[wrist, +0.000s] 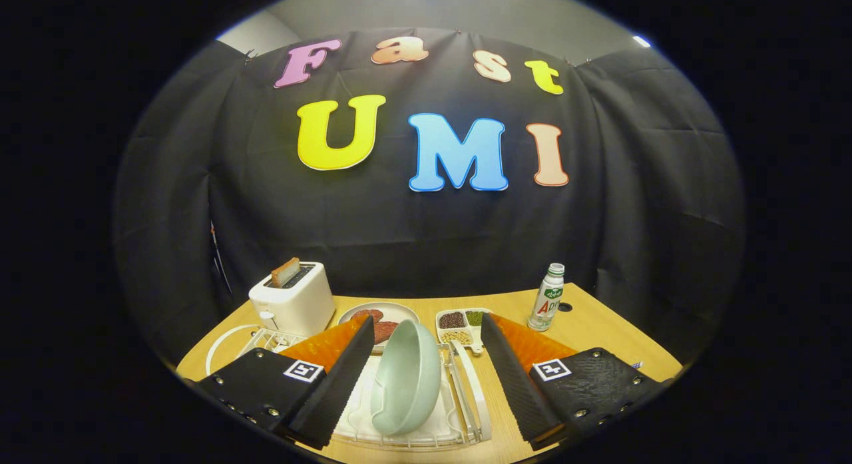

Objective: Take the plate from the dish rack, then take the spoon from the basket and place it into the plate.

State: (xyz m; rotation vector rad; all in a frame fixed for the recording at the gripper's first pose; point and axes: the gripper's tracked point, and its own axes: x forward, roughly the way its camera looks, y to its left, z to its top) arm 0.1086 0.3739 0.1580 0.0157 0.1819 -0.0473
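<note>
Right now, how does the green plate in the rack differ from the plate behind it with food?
The green plate stands on edge in the dish rack, between the open gripper's fingers, and is bare. The white plate beyond lies flat on the table, holding reddish food. Both are round.

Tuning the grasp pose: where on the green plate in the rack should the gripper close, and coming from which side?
Grip the upper rim of the green plate, coming down from above. It stands on edge in the white dish rack, tilted, rim exposed at the top. The gripper is open, with the plate between its fingers, so one finger would likely go on each face of the rim.
</note>
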